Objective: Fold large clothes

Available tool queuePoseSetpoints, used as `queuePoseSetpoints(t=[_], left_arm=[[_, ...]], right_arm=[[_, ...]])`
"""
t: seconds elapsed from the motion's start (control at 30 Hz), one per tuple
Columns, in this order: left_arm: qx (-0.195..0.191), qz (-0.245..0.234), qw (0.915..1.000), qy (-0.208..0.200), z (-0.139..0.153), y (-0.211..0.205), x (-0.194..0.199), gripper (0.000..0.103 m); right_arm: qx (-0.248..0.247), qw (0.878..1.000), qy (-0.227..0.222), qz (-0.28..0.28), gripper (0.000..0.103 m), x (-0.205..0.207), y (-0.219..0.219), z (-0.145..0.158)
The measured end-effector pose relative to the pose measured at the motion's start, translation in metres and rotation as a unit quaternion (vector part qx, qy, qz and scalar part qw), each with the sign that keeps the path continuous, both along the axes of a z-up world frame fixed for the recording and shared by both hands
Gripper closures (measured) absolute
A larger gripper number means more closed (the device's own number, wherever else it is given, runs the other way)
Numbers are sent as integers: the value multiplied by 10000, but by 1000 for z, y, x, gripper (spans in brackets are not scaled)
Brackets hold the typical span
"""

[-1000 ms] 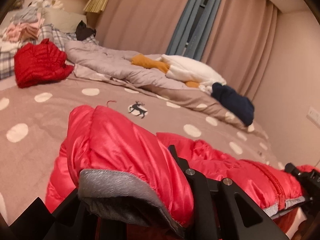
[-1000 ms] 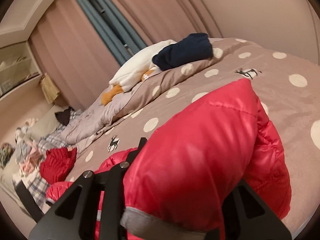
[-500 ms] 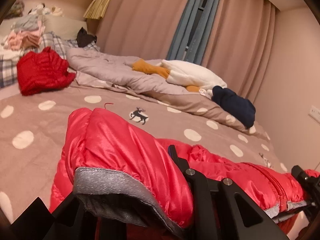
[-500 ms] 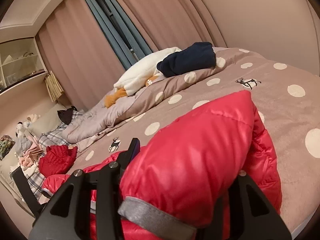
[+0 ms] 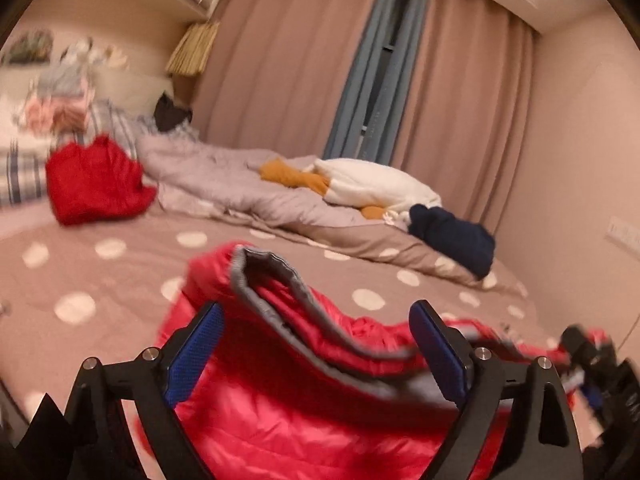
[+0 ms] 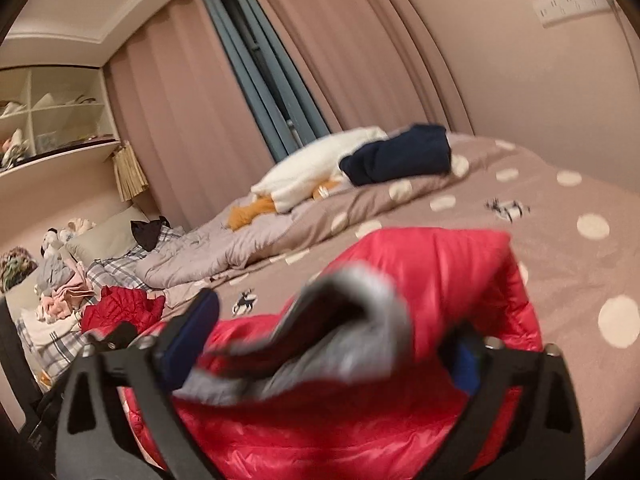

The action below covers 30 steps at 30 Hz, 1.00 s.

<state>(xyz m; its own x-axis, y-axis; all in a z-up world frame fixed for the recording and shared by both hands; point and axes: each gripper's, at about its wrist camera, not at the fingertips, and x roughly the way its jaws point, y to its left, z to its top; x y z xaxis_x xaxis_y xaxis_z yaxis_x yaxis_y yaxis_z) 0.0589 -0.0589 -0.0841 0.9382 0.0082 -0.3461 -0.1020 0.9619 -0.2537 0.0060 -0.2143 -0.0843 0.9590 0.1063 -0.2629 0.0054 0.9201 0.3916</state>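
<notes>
Both jaw pairs, a second ago clamped on the red puffer jacket [image 5: 304, 412], are opening on the left hand-held gripper [image 5: 316, 354] and right hand-held gripper [image 6: 328, 344], the grey-trimmed hem slack between them on the bed [image 5: 100, 280]; withdraw clear without dragging the fold.

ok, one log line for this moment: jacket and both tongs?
step: release after fold | left tongs: opening, pads off grey cuff | right tongs: opening, cuff loose between | red puffer jacket: on dotted bed cover
</notes>
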Motion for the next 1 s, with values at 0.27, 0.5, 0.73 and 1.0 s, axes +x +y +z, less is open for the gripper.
queuePoseSetpoints(t=[0.27, 0.5, 0.73, 1.0], left_arm=[[-152, 194, 9996, -123, 7, 17, -5, 7], [-103, 283, 9995, 126, -7, 23, 9, 7], [215, 70, 9987, 448, -25, 20, 48, 7], [429, 57, 9880, 1482, -99, 16, 113, 6]], right_arm=[[-129, 9991, -366, 144, 0, -9, 9, 15], [-149, 9998, -30, -164, 0, 3, 1, 3], [-240, 9992, 139, -296, 0, 29, -6, 2], [9, 9856, 1581, -595, 1, 110, -29, -76]])
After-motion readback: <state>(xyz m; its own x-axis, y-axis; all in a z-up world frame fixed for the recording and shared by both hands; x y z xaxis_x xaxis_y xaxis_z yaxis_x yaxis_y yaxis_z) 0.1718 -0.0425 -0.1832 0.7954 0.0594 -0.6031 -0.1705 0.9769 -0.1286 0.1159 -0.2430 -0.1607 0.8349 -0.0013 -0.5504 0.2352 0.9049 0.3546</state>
